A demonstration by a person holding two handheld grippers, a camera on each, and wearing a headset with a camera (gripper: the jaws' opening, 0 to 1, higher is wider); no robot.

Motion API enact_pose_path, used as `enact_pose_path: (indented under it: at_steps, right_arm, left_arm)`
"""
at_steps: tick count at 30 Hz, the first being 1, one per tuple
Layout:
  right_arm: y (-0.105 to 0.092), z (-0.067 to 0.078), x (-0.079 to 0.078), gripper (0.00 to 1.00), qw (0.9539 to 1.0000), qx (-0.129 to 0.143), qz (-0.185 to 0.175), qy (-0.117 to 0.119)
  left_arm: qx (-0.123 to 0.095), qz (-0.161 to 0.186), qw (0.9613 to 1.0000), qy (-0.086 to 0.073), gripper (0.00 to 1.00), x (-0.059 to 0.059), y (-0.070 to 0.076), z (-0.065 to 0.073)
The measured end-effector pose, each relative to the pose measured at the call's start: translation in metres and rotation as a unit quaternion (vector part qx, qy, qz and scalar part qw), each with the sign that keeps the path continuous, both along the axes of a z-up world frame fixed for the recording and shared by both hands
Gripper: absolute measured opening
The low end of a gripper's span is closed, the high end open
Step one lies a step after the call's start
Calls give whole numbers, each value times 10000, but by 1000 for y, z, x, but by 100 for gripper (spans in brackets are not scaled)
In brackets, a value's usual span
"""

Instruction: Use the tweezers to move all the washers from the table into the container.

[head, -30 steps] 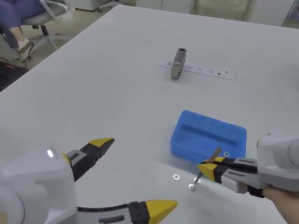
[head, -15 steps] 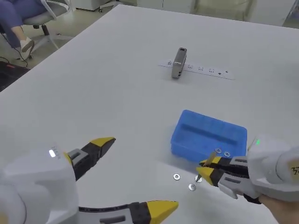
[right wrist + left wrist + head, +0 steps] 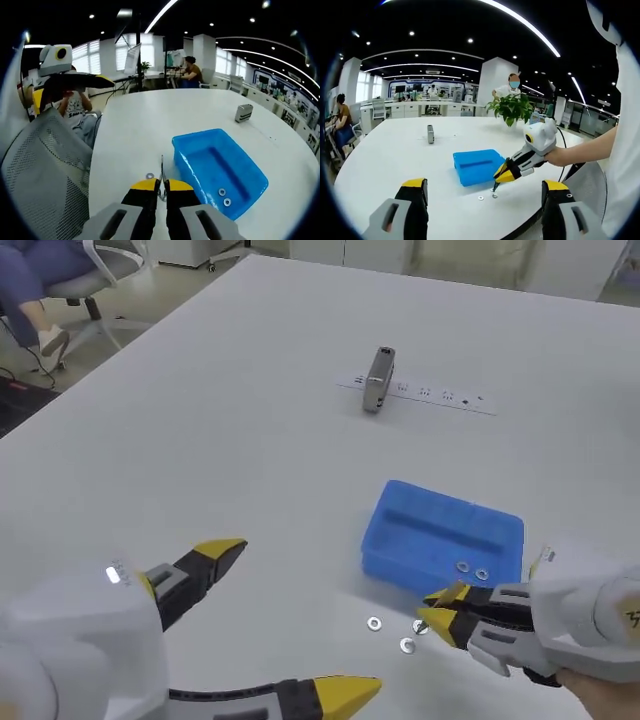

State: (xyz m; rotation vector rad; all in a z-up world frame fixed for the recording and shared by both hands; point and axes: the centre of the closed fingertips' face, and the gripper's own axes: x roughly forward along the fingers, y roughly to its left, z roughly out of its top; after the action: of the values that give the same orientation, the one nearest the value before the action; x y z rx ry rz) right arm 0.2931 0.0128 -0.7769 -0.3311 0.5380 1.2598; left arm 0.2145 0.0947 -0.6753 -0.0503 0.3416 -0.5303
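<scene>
The right tool (image 3: 438, 606) is seen clenched on the tweezers (image 3: 426, 621), its yellow-tipped jaws pressed together just in front of the blue container (image 3: 395, 562) on the white desk (image 3: 230, 420). In the right gripper view, the thin metal tweezers (image 3: 161, 169) are shown sticking forward from between the closed jaws, pointed down at the desk beside the container's near left corner. 2 washers (image 3: 462, 567) are seen lying inside the container, near its front right corner. 3 more are left on the desk just in front of the container: 1 (image 3: 374, 623) to the left, 1 (image 3: 407, 645) nearer the camera, and 1 (image 3: 421, 627) right at the tweezers' tip; whether that 1 is gripped cannot be told. The left tool (image 3: 285, 620) is held low at the left, released, its jaws spread wide with nothing between them, well apart from the container. Farther back on the desk, a power strip (image 3: 440, 396) is laid flat, with a gray box (image 3: 377, 380) standing at its left end.
</scene>
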Motion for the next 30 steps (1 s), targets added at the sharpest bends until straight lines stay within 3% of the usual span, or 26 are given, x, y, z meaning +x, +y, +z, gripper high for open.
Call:
enact_pose_path:
  at_steps: [1,4,9,17,24,30]
  right_arm:
    - [-3,0,2,2,9999,69,-55,115]
    - [-7,8,6,2,9998,129,-132,72]
    - [-4,35,9,2,9986,475,-190,167]
    - [7,71,21,2,9981,604,-79,-99]
    - [7,71,57,2,9974,530,-466,-121]
    - [2,51,82,2,9955,251,-906,106]
  left_arm:
    - [2,-20,10000,-2,96,0,-1,0]
    - [42,-26,10000,-11,96,0,-1,1]
    - [12,4,10000,-12,96,0,2,1]
    - [-1,-1,10000,-35,96,-1,1,3]
    - [20,33,10000,-36,97,-2,4,2]
    - [26,106,9999,-48,97,-1,8,4]
